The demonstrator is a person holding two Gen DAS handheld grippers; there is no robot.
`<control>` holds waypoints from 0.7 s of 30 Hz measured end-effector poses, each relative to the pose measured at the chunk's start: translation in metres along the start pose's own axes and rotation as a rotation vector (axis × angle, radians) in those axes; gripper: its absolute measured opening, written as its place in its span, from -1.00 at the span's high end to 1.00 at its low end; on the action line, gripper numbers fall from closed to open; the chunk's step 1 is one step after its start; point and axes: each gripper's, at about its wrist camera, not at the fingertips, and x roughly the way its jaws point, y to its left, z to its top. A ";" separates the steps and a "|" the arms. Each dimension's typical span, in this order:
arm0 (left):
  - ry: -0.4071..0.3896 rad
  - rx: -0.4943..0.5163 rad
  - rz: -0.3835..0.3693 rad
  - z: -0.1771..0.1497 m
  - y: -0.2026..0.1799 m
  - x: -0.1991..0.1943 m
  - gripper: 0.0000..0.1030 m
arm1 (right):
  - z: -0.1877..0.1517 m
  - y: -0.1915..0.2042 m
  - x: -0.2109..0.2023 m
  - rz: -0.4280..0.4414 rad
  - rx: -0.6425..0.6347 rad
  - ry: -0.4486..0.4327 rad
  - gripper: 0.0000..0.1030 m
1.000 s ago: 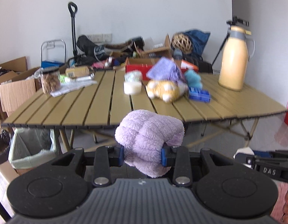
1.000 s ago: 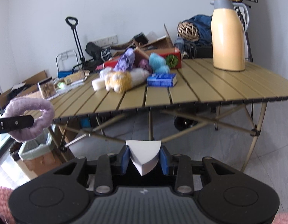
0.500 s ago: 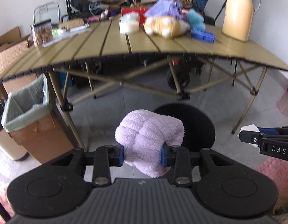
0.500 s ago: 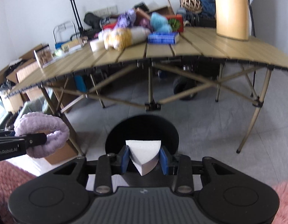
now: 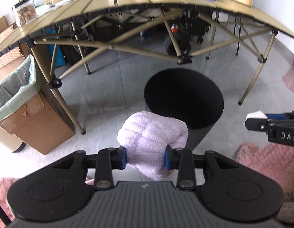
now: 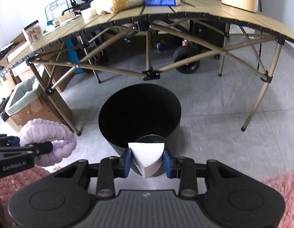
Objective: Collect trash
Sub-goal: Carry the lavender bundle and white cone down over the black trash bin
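Observation:
My left gripper (image 5: pixel 145 156) is shut on a fluffy lilac fabric ring (image 5: pixel 152 142), held just short of the near-left rim of a round black bin (image 5: pixel 200 121) on the grey floor. The ring also shows at the left of the right wrist view (image 6: pixel 46 133). My right gripper (image 6: pixel 146 161) is shut on a white wedge-shaped piece (image 6: pixel 147 156), held over the near rim of the same black bin (image 6: pixel 112 138). The right gripper's tip with the white piece shows at the right of the left wrist view (image 5: pixel 256 120).
A tan folding table (image 5: pixel 166 1) stands beyond the bin, its crossed legs (image 6: pixel 150 74) close behind it. Plush toys (image 6: pixel 116 1), a blue box (image 6: pixel 162 1) and a jar (image 6: pixel 33 32) sit on top. A lined cardboard box (image 5: pixel 23 110) stands left. Pink rug (image 5: pixel 268 161) lies underfoot.
Both grippers have dropped from table height and tilted down toward the floor. The black bin has come close under them. Both holds are unchanged.

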 end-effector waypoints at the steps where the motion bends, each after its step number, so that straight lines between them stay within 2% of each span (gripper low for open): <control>1: 0.014 0.003 0.003 0.001 -0.001 0.003 0.32 | 0.001 0.000 0.002 -0.005 0.000 0.008 0.35; 16: 0.177 0.043 0.008 0.011 -0.011 0.045 0.32 | 0.023 -0.001 0.027 -0.031 -0.041 0.072 0.35; 21: 0.196 0.064 0.010 0.018 -0.019 0.054 0.32 | 0.034 -0.004 0.035 -0.035 -0.078 0.084 0.35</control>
